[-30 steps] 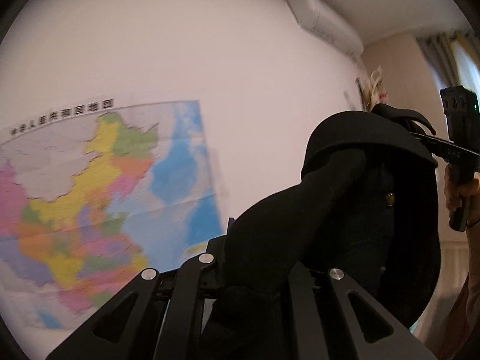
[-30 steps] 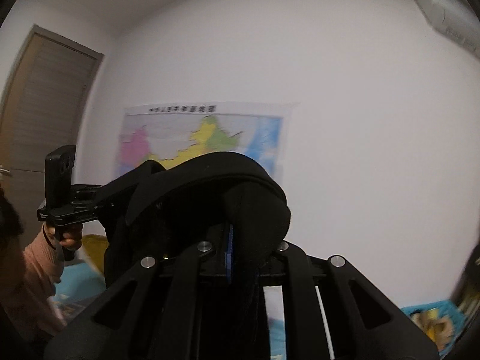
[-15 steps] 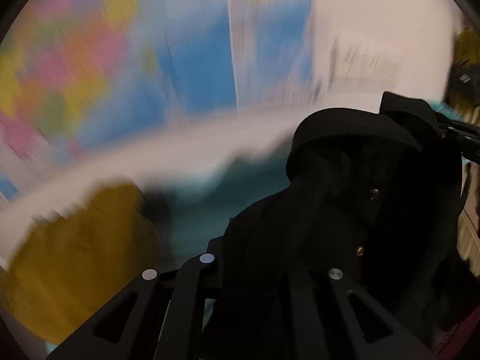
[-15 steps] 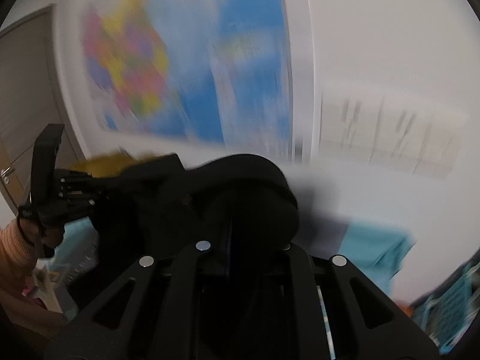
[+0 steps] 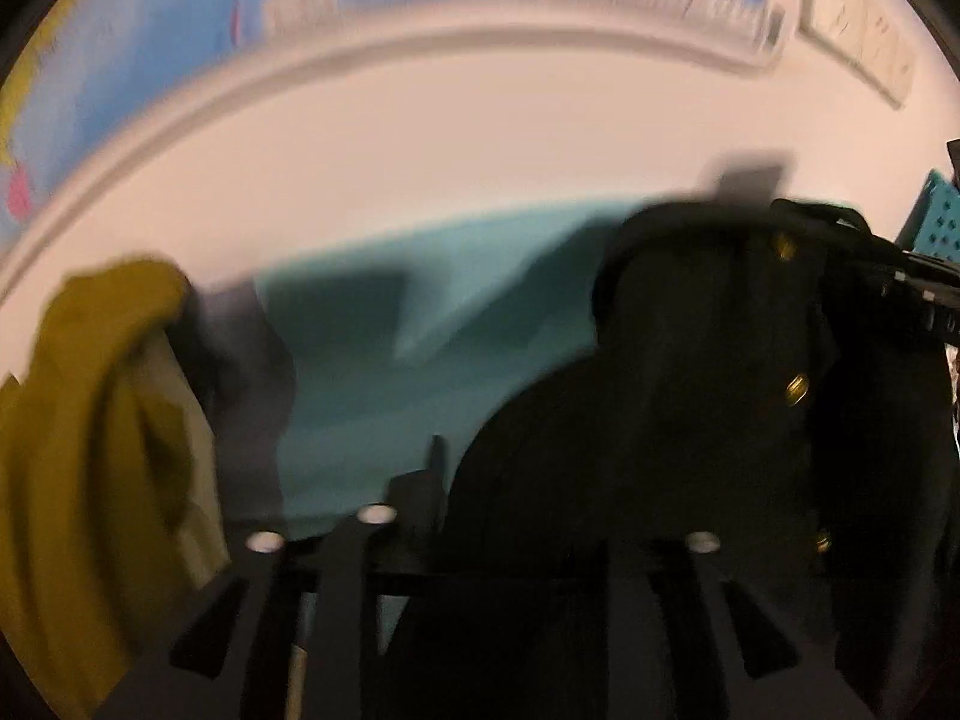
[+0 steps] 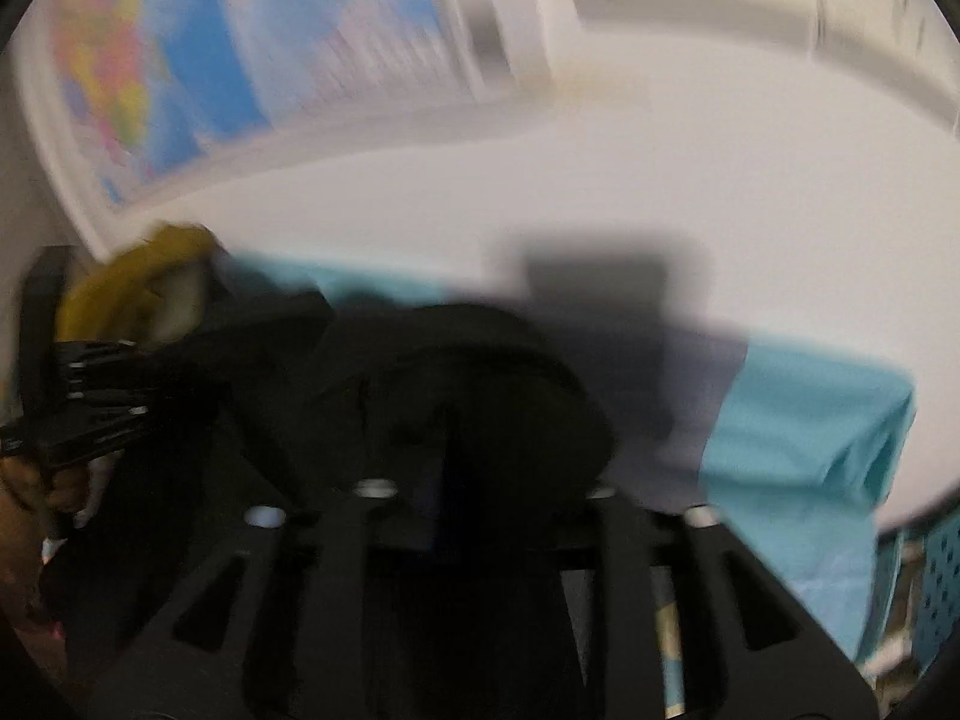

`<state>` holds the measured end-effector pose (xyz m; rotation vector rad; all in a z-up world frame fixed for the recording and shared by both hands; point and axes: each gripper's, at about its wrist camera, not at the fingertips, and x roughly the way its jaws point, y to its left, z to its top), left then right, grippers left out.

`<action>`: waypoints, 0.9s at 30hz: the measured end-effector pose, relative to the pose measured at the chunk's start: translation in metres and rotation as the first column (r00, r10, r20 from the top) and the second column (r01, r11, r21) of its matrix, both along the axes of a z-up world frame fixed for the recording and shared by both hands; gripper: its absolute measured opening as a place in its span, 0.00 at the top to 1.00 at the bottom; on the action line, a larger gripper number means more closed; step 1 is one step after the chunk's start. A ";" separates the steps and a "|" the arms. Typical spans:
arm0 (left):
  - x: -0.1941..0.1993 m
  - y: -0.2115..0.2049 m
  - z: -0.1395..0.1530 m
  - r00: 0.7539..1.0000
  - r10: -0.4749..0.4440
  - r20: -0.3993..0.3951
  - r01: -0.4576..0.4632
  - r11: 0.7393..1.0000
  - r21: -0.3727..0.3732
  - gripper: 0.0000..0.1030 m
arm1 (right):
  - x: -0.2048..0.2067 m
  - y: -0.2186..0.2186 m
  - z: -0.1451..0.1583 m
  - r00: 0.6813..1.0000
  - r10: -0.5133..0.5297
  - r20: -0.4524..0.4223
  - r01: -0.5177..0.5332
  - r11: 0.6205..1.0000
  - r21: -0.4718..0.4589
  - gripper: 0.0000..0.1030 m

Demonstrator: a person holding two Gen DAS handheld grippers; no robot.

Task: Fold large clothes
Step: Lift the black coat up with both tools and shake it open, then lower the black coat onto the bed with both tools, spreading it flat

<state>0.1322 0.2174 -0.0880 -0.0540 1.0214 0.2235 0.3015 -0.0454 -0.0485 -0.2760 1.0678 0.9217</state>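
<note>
A black garment with brass buttons [image 5: 708, 372] hangs between both grippers over a teal sheet [image 5: 372, 360]. My left gripper [image 5: 480, 516] is shut on one part of it; the cloth bulges over the fingers and hides the tips. My right gripper [image 6: 480, 468] is shut on another part of the same black garment [image 6: 468, 396], its tips also buried in cloth. The right gripper's body shows at the right edge of the left wrist view [image 5: 912, 294], and the left one at the left edge of the right wrist view [image 6: 84, 414]. Both views are motion-blurred.
A mustard-yellow garment [image 5: 90, 450] lies bunched at the left, also in the right wrist view [image 6: 138, 288]. A white wall with a coloured map [image 6: 180, 72] stands behind. A teal perforated basket [image 5: 930, 222] sits at the right. The teal sheet [image 6: 804, 456] drapes down at the right.
Both grippers have swung downward with the black garment, from facing the wall and map to facing the teal sheet and yellow garment. Their grip on the garment is unchanged.
</note>
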 end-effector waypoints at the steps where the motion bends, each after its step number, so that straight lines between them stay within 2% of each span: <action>1: -0.006 0.001 -0.001 1.000 -0.002 0.007 0.002 1.000 0.004 0.65 | -0.001 -0.002 -0.001 1.000 -0.017 0.004 0.017 1.000 -0.007 0.46; 2: -0.008 0.001 0.002 0.999 -0.018 0.028 0.018 1.000 0.015 0.59 | -0.002 -0.008 0.001 0.999 -0.047 0.015 0.047 0.999 -0.020 0.38; 3: -0.016 -0.002 0.005 0.999 -0.032 0.042 0.031 0.999 0.027 0.42 | -0.005 -0.014 0.006 0.997 -0.063 0.033 0.064 0.997 -0.031 0.21; 4: -0.028 -0.003 0.011 0.997 -0.050 0.063 0.047 0.998 0.041 0.29 | -0.010 -0.023 0.012 0.996 -0.067 0.055 0.069 0.997 -0.038 0.19; 5: -0.048 -0.004 0.020 0.991 -0.082 0.108 0.077 0.996 0.049 0.27 | -0.016 -0.032 0.019 0.996 -0.060 0.072 0.063 0.997 -0.038 0.19; 7: -0.077 -0.006 0.030 0.981 -0.134 0.142 0.128 0.990 0.057 0.21 | -0.041 -0.062 0.032 0.997 -0.027 0.072 0.028 0.999 -0.018 0.16; 10: -0.127 -0.010 0.032 0.965 -0.209 0.158 0.215 0.976 -0.021 0.15 | -0.088 -0.107 0.044 0.998 0.017 0.065 -0.016 1.000 -0.014 0.11; 13: -0.155 -0.020 0.019 0.962 -0.254 0.099 0.267 0.951 -0.154 0.14 | -0.133 -0.141 0.042 0.997 0.049 0.057 -0.045 0.997 -0.062 0.11; 14: -0.167 -0.023 0.009 0.959 -0.270 0.079 0.281 0.934 -0.221 0.14 | -0.147 -0.151 0.039 0.997 0.059 0.051 -0.055 0.996 -0.067 0.11; 16: -0.190 -0.044 0.010 0.955 -0.289 0.068 0.296 0.915 -0.275 0.14 | -0.174 -0.165 0.032 0.997 0.073 0.026 -0.070 0.994 -0.079 0.11; 18: -0.200 -0.052 0.008 0.944 -0.317 0.089 0.328 0.880 -0.343 0.12 | -0.188 -0.170 0.023 0.994 0.088 0.064 -0.078 0.987 -0.138 0.11; 19: -0.203 -0.056 0.006 0.943 -0.322 0.087 0.331 0.871 -0.364 0.09 | -0.196 -0.169 0.017 0.990 0.099 0.104 -0.079 0.980 -0.181 0.14; 20: -0.206 -0.061 0.005 0.946 -0.315 0.074 0.321 0.880 -0.351 0.09 | -0.200 -0.168 0.010 0.988 0.105 0.115 -0.080 0.975 -0.208 0.16; 21: -0.211 -0.068 0.003 0.949 -0.311 0.058 0.311 0.889 -0.336 0.09 | -0.199 -0.164 0.003 0.988 0.106 0.108 -0.079 0.970 -0.228 0.31; 22: -0.211 -0.069 -0.002 0.952 -0.305 0.038 0.300 0.895 -0.330 0.14 | -0.193 -0.165 -0.003 0.990 0.104 0.096 -0.079 0.969 -0.235 0.57; 23: -0.211 -0.071 -0.001 0.953 -0.301 0.032 0.294 0.896 -0.333 0.20 | -0.191 -0.166 -0.006 0.991 0.095 0.091 -0.074 0.975 -0.210 0.60; 25: -0.204 -0.074 -0.004 0.961 -0.276 0.020 0.265 0.897 -0.353 0.53 | -0.190 -0.167 -0.005 0.992 0.083 0.100 -0.062 0.978 -0.200 0.93; 26: -0.204 -0.072 -0.002 0.966 -0.257 0.024 0.249 0.907 -0.340 0.65 | -0.188 -0.169 0.001 0.990 0.071 0.125 -0.045 0.979 -0.199 0.93; 27: -0.202 -0.069 -0.002 0.970 -0.242 0.024 0.235 0.911 -0.337 0.87 | -0.183 -0.173 0.010 0.987 0.050 0.154 -0.022 0.984 -0.178 0.94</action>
